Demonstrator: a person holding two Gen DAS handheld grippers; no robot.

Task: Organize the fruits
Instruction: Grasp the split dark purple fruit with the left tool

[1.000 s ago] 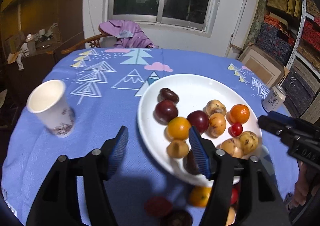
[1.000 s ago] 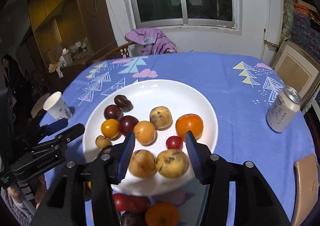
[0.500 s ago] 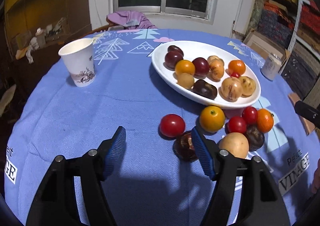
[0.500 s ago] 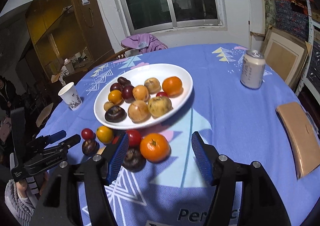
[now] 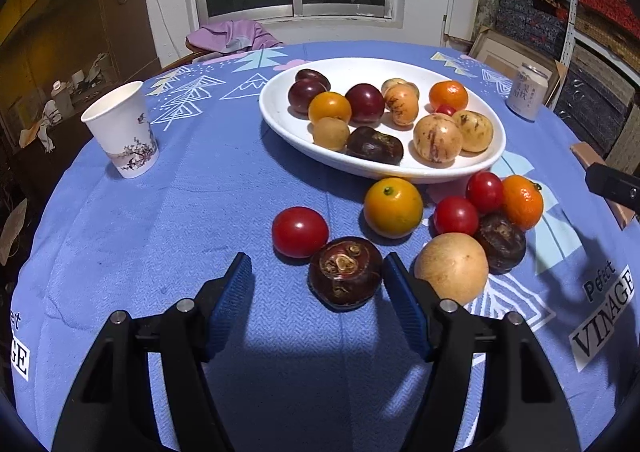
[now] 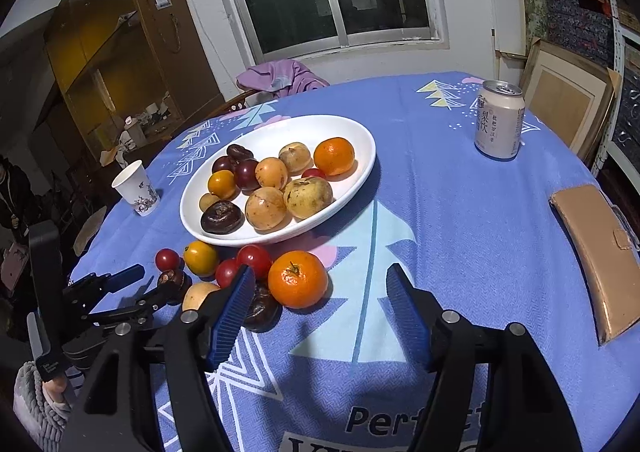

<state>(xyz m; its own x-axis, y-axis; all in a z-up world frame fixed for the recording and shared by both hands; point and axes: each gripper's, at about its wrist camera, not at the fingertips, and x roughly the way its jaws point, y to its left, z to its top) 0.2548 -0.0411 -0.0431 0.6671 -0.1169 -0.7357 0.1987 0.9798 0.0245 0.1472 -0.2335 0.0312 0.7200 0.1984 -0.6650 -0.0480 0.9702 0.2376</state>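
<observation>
Two claws hang low over the blue-clothed counter [image 5: 160,212], both pointing down at the loose fruit. Your left claw [image 5: 316,284] stands fairly wide and holds nothing; a dark brown fruit [image 5: 345,272] lies on the cloth between its blue pads, closer to the right pad, and I cannot tell whether it touches. Just beyond it sit a red tomato [image 5: 300,231] and a yellow-orange fruit [image 5: 393,207], with a tan round fruit [image 5: 452,267] outside the right pad.

Your right claw [image 6: 320,292] is opening and grips nothing. A mandarin [image 6: 297,278] sits on the cloth between its pads, close to the left one and clear of the right. A second dark fruit [image 6: 262,310] lies partly behind the left pad.

Only the right view shows your left claw from the side, its tips near the dark fruit and a sleeve at the frame edge. It also shows a tan wallet [image 6: 596,252] far right. The left view shows just a black tip of the right claw at its right edge.

Past the loose pile, the white plate [image 5: 280,108] holds plums, pale spotted fruit, one dark fruit and a mandarin. A paper cup [image 5: 122,128] stands left of it, a can [image 6: 499,119] well to the right, and a purple garment [image 5: 234,34] lies on the chair by the window.
</observation>
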